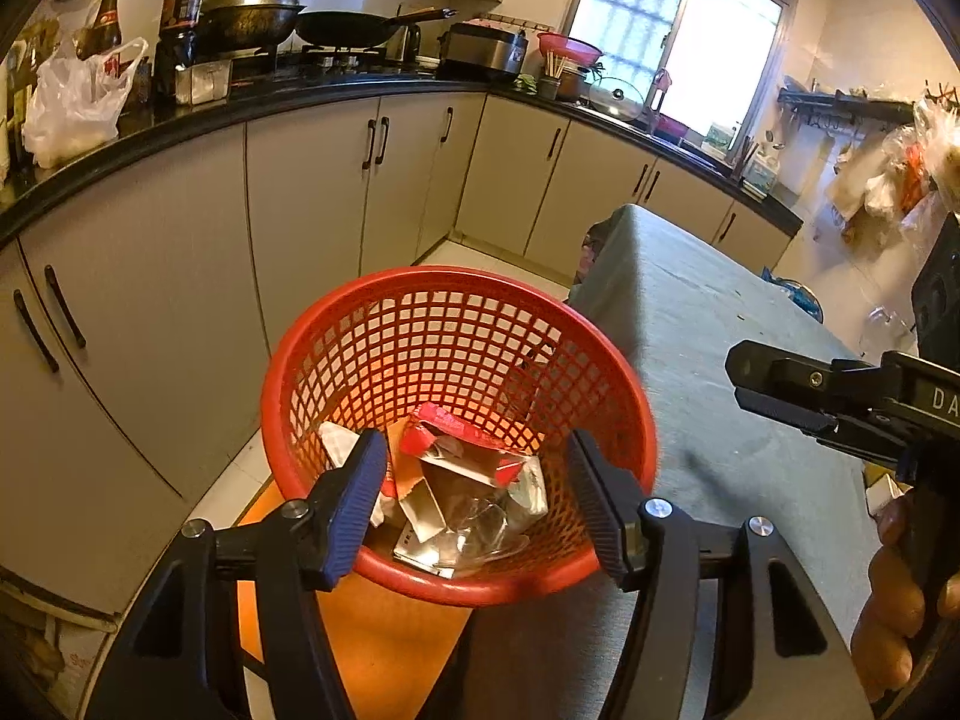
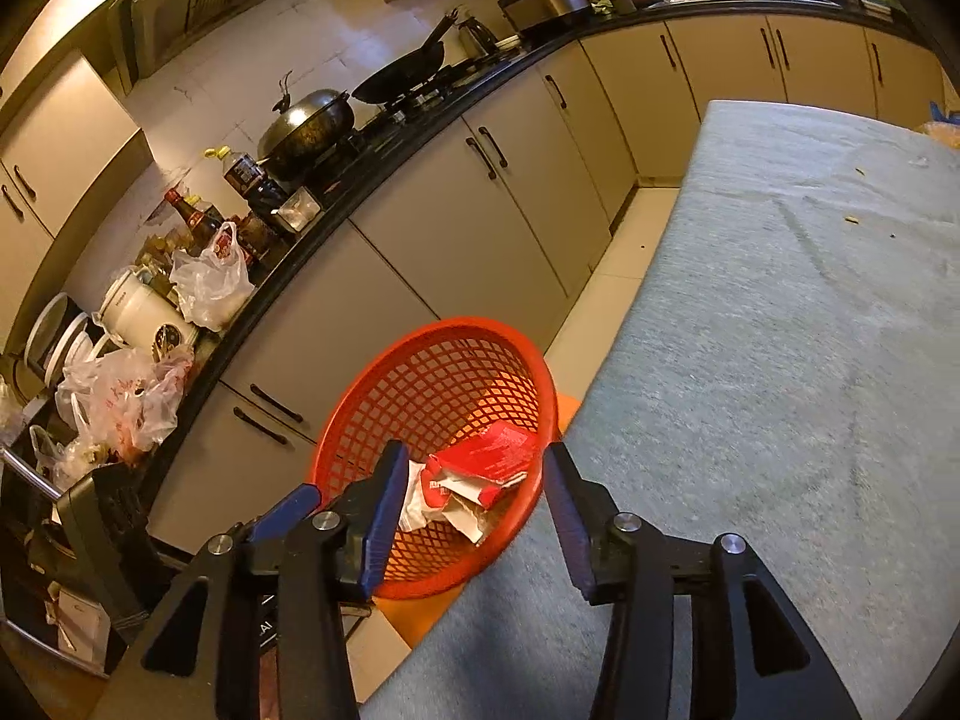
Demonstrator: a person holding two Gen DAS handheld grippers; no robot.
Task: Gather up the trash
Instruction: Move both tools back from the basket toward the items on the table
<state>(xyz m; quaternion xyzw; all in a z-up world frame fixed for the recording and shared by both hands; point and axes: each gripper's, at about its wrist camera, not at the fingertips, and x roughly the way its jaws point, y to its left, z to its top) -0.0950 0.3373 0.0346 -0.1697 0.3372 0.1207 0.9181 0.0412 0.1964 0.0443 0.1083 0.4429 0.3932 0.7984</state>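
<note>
A red mesh basket stands beside the table's edge, on something orange. It holds crumpled red, white and silver wrappers. My left gripper hovers over the basket's near rim, open, with nothing between its blue pads. In the same view my right gripper reaches in from the right over the table, held by a hand. In the right wrist view the basket and wrappers lie just ahead of my right gripper, which is open and holds nothing.
A table covered with grey cloth fills the right side. Pale cabinets under a dark counter run along the left and back. Woks, bottles and plastic bags crowd the counter. The orange surface lies under the basket.
</note>
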